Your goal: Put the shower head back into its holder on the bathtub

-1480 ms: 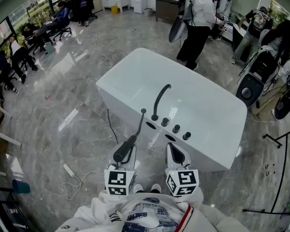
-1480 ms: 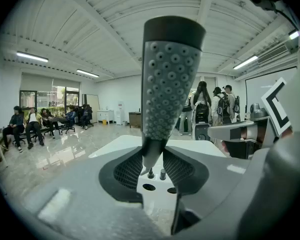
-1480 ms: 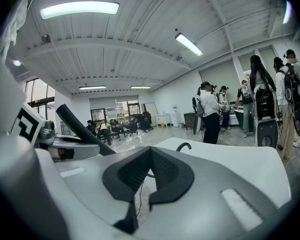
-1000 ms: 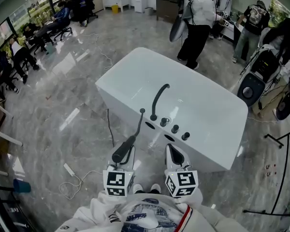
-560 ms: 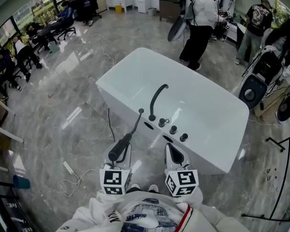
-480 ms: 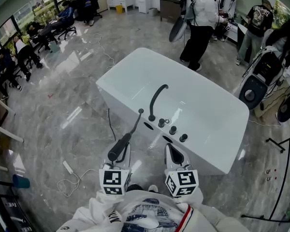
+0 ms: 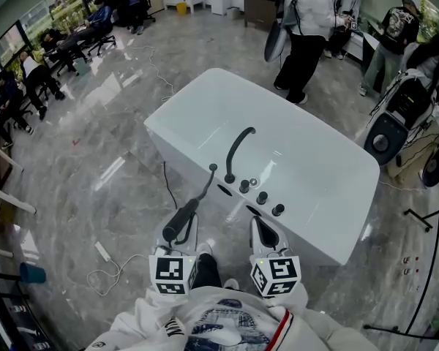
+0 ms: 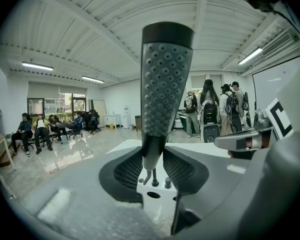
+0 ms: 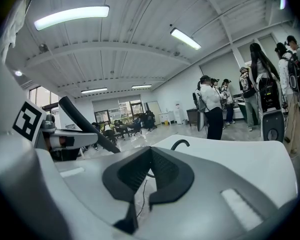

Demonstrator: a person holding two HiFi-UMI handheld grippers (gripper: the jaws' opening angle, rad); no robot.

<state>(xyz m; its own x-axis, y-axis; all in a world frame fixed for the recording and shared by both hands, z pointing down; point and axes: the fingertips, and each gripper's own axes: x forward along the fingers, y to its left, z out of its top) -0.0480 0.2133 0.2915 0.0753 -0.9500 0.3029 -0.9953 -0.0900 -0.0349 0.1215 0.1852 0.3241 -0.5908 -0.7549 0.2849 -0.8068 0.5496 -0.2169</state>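
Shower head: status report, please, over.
Left claw shut on shower head. Right claw shut, empty. Not yet back on bathtub. Path looks clear.

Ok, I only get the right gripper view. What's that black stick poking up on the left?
Observer: A long black shower head, clamped in the left gripper; the left gripper view shows its grey dotted face.
Operator: Where does it go?
Observer: Probably the white bathtub rim: the head view shows two dark oval holes beside three round black knobs.
Operator: Is it close?
Observer: The head view puts its thin end at the rim's edge, left of the curved black spout.
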